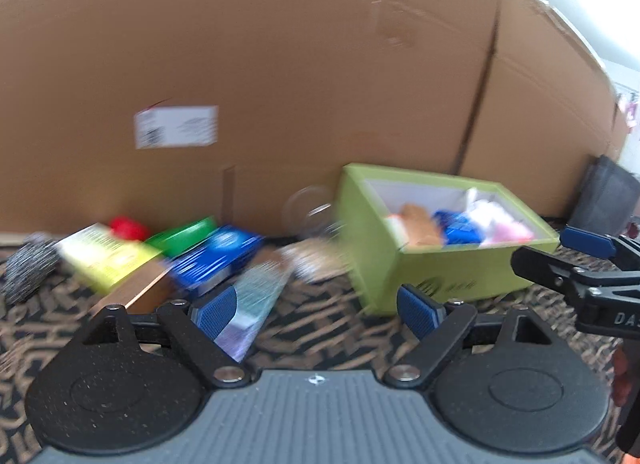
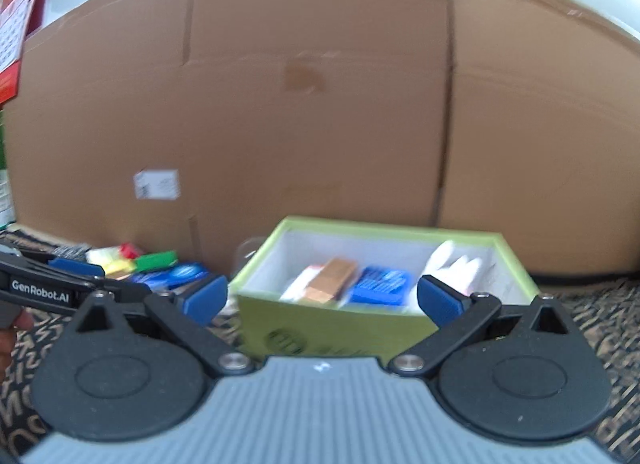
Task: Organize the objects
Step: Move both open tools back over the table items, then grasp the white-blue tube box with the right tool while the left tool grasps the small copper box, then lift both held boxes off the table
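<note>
While both views are blurred, a green box (image 2: pixel 320 328) is seen standing on a patterned rug (image 1: pixel 328 328) in front of a big cardboard box (image 1: pixel 280 64). Some things are already packed inside it: a brown pack, a blue pack and something white. More things are left in a pile (image 1: pixel 192 260) on the rug, to the left of the green box and close to the cardboard. A blue box (image 1: pixel 218 258), a yellow pack (image 1: pixel 108 260), a green lid, a red thing and a shiny flat packet (image 1: pixel 256 304) can be made out there. The left gripper (image 1: pixel 320 310) is spread wide and nothing is held in it; it is aimed between the pile and the green box. The right gripper (image 2: pixel 322 298) is spread wide too, nothing is pinched, and it is pointed at the green box. It looks as if one thing has been dropped in and the next one is to be fetched. For that, the left gripper probably needs to be brought to the pile and closed on one thing. The shiny packet lies nearest, just beside the left pad (image 1: pixel 218 312). Its long side is pointed away and to the right, toward the cardboard, so it could be pinched across its thin width.
</note>
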`<state>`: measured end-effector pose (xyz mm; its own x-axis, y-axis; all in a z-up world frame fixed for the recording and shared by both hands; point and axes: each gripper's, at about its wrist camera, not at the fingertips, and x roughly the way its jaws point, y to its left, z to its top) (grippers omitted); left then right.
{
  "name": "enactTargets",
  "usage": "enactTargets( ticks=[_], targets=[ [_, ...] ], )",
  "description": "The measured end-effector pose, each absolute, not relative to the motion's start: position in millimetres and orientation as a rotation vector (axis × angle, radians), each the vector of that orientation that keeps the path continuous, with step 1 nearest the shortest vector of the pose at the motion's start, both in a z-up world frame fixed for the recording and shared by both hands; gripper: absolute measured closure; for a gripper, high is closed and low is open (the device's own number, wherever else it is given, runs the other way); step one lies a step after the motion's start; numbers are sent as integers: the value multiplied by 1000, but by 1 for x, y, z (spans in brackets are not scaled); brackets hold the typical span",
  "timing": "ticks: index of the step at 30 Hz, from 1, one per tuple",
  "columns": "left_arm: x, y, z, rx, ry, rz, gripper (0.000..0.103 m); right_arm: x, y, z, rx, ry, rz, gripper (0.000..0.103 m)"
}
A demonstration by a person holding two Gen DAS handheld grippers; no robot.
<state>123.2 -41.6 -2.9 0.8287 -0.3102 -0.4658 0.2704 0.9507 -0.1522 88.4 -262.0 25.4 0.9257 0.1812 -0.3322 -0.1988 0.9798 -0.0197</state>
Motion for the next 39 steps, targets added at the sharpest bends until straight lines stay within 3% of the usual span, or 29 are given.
enactTargets(
  ticks=[9, 16, 19, 21, 27, 29, 31, 32, 33, 39],
  targets=[
    [122, 47, -22, -117, 530, -139, 13, 92, -172, -23, -7, 494, 372, 0],
    [151, 73, -31, -96, 539, -102, 13, 108, -110, -42, -31, 539, 394, 0],
    [165, 73, -36, -64, 541, -122, 21, 122, -93, -48, -33, 552, 361, 0],
    [175, 74, -38, -44, 553, -146, 35, 133, -84, -51, -20, 569, 352, 1],
    [194, 71, -42, -28, 578, -183, 36, 165, -62, -62, -35, 618, 330, 8],
    [197, 65, -44, -2, 583, -187, 37, 173, -58, -68, -41, 637, 310, 19],
    [199, 61, -47, 15, 594, -204, 56, 177, -63, -72, -19, 665, 296, 38],
    [199, 60, -49, 11, 612, -219, 73, 175, -68, -71, -4, 662, 302, 45],
    [198, 60, -51, -3, 630, -239, 77, 171, -73, -70, -7, 664, 302, 48],
    [162, 42, -53, -15, 655, -296, 78, 124, -120, -68, -21, 671, 373, 60]
  ],
)
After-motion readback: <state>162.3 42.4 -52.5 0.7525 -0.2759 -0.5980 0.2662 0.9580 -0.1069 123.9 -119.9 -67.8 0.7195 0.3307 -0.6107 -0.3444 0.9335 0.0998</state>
